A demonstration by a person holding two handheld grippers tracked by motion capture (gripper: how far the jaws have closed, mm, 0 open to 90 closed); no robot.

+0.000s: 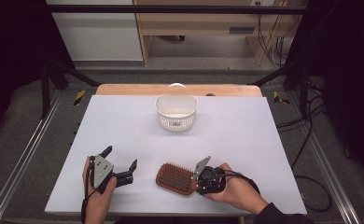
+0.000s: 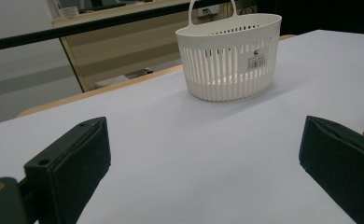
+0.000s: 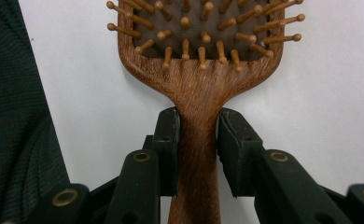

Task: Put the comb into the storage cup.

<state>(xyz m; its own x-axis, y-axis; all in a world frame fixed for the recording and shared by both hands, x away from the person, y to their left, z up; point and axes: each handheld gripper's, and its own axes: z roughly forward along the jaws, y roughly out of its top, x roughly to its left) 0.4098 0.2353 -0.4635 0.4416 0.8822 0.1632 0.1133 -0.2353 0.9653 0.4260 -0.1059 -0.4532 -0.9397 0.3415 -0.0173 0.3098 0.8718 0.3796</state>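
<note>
A wooden paddle hairbrush [image 1: 175, 178] lies bristles up near the table's front edge. My right gripper [image 1: 199, 179] is shut on its handle; in the right gripper view both black jaws press the handle [image 3: 196, 135] just below the brush head [image 3: 203, 32]. My left gripper [image 1: 120, 163] rests open at the front left with nothing between its jaws. A white slotted basket [image 1: 176, 112] with a handle stands upright at the back middle of the table, and the left gripper view looks toward the basket [image 2: 231, 60] between wide-spread jaws.
The white tabletop [image 1: 124, 126] spreads between the basket and the grippers. A wooden strip [image 1: 124, 89] borders its far edge. Black frame bars and cables [image 1: 306, 130] run along the right side on the floor.
</note>
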